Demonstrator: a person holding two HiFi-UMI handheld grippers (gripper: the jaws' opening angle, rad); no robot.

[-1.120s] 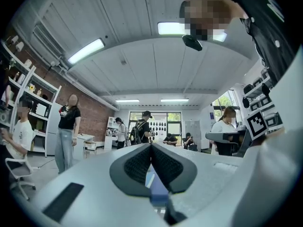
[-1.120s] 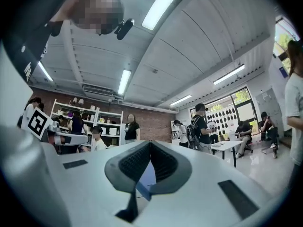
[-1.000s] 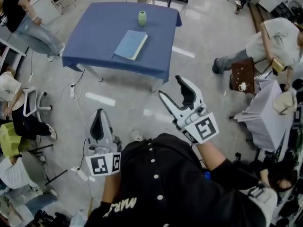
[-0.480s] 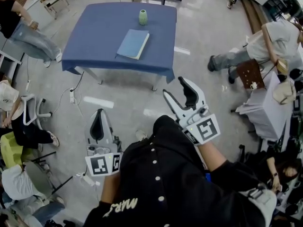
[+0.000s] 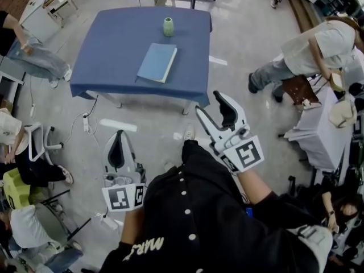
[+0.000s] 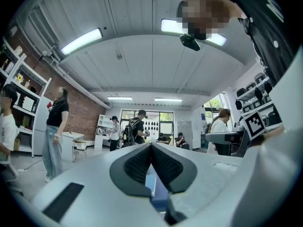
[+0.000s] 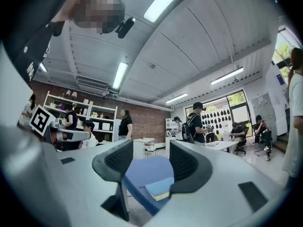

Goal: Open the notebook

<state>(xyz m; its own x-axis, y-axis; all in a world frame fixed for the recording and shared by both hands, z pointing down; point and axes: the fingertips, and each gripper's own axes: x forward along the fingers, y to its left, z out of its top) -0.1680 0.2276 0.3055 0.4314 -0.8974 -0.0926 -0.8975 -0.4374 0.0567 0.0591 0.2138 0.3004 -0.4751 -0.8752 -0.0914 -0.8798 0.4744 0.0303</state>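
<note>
The pale blue closed notebook [image 5: 157, 62] lies flat, cover up, near the middle of the square table under a dark blue cloth [image 5: 111, 47]. A small green ceramic vase [image 5: 168, 27] stands apart from it toward the far edge. The notebook's cream page edge shows along the side to my right, so I judge the spine to be on my left. The table is well apart from me across the pale grey floor [image 5: 142, 124], and neither claw is near the book.

My left claw [image 5: 118, 136] sits low beside my body with its jaws pressed together on nothing. My right claw [image 5: 207, 104] is held out ahead with its jaws standing wide. They have just been closing a little, and nothing is between them. In the right gripper view only the far-off table and notebook show through the gap.

To do this well, I should first close the distance and square up to the near side of the table. I should bring the right claw in low and level at the page edge, with its jaws narrowed so that one slips under the front cover alone. Then I can swing the cover over toward the spine. The left claw, closed as it is, could press down near the spine to stop the book sliding on the cloth. Both claws should stay clear of the vase
</note>
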